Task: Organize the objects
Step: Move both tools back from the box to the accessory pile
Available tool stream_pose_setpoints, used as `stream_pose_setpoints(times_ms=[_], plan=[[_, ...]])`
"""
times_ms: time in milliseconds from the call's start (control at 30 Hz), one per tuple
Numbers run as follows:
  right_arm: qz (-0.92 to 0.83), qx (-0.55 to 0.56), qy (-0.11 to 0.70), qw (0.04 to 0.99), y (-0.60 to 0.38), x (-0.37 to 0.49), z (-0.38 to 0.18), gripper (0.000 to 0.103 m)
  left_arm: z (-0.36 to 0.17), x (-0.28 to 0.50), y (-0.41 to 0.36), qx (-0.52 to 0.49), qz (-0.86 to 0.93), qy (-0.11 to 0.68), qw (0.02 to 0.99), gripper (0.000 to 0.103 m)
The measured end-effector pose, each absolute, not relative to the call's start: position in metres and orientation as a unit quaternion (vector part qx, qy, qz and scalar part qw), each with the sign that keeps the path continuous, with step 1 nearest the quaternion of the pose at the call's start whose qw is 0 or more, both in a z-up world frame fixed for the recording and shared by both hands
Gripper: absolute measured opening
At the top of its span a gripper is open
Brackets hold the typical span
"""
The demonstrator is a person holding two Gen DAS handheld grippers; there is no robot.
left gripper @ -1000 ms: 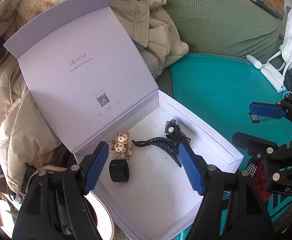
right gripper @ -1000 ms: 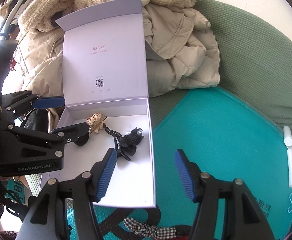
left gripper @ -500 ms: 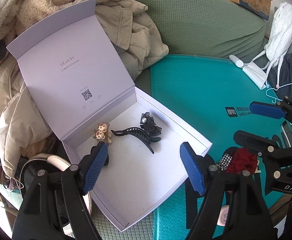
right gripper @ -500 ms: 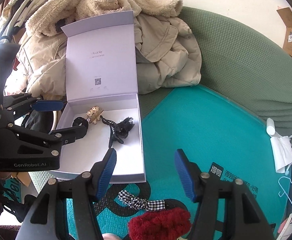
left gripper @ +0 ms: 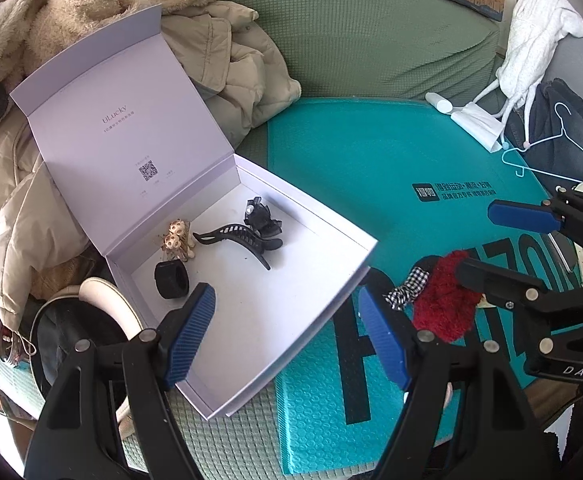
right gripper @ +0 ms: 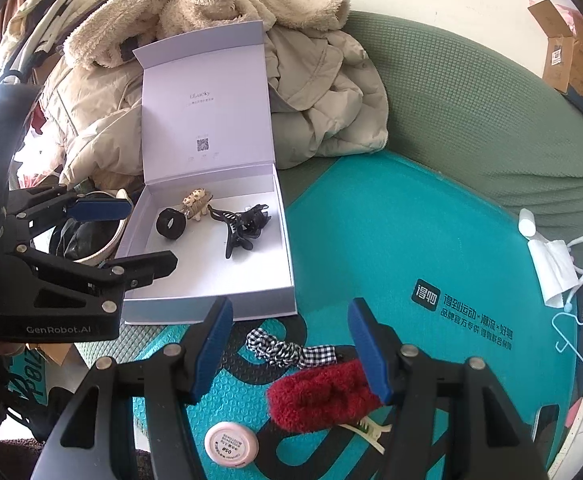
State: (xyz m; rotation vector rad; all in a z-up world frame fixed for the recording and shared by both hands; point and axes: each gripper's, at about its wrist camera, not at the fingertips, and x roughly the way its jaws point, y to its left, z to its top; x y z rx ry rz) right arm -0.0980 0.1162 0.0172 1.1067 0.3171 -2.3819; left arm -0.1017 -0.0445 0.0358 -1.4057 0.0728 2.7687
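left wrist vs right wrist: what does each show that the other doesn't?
Left wrist only: the white garment draped at far right, and both fingers of the right hand-held gripper.
Right wrist only: the round pink tin and cream clip by the red scrunchie.
Both: the open box holding the black claw clip, black ring and beige clip; the checked scrunchie.

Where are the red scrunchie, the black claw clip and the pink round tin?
red scrunchie (right gripper: 323,398): right wrist view, middle of the fuzzy body
black claw clip (left gripper: 247,238): left wrist view, on its toothed arm
pink round tin (right gripper: 231,445): right wrist view, centre of the label
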Motion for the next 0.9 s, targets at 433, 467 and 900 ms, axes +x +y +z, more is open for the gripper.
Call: stream_pose_setpoints(times_ms=[433, 467, 900], plan=[[-0.874, 0.416, 0.101, 0.230, 0.136, -0.063, -0.003, 0.061, 0.012, -0.064, -0.010, -0.466, 0.882, 0.033, 0.071, 0.073], [-0.874, 0.417, 0.099, 0.228, 0.138, -0.061, -0.005, 0.061, 0.009, -0.062, -0.007, -0.468, 0.880, 0.034, 0.076, 0.073], [-0.870, 0.445, 0.061, 0.202, 0.165, -0.045, -0.043, 0.061, -0.032, -0.048, 0.016, -0.495, 0.859, 0.043, 0.127, 0.073]])
